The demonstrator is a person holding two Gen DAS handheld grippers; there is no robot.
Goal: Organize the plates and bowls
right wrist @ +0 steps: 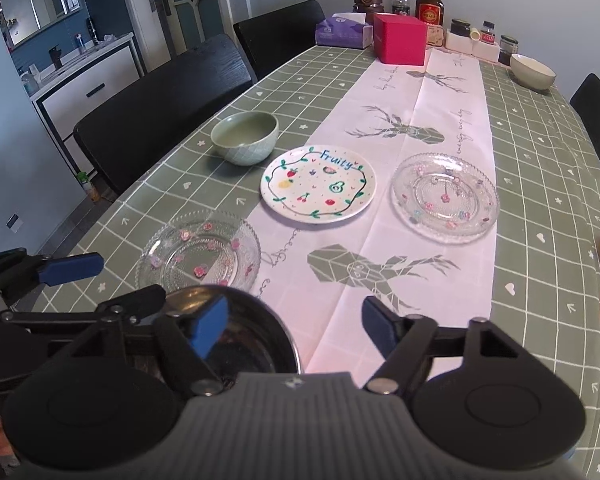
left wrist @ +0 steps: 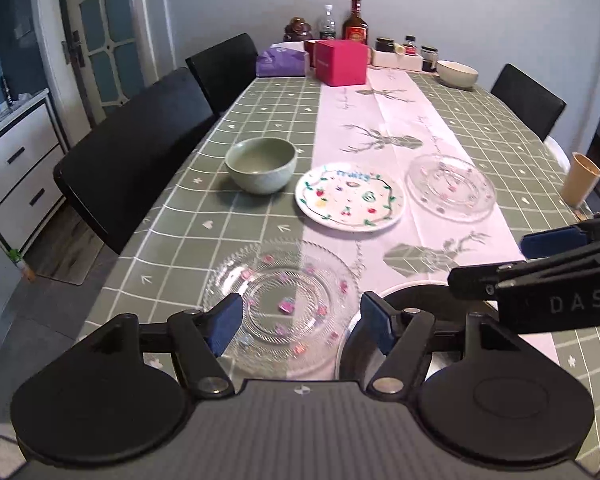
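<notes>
Both grippers are hovering spread wide and holding nothing above a bench (right wrist: 540, 184) covered in a green checked cloth. The left gripper (left wrist: 300, 326) is hanging over a clear glass plate (left wrist: 284, 300), and the right gripper (right wrist: 296, 326) is sitting just beside a steel bowl (right wrist: 256, 336) at the near edge. Farther along are lying a white fruit-patterned plate (right wrist: 318, 184), a second glass plate (right wrist: 446, 198) and a green bowl (right wrist: 245, 137).

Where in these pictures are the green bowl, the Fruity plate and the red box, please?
green bowl (right wrist: 245, 138): right wrist view, on its inner hollow.
Fruity plate (right wrist: 318, 184): right wrist view, on its painted centre.
red box (left wrist: 342, 62): left wrist view, on its front face.
</notes>
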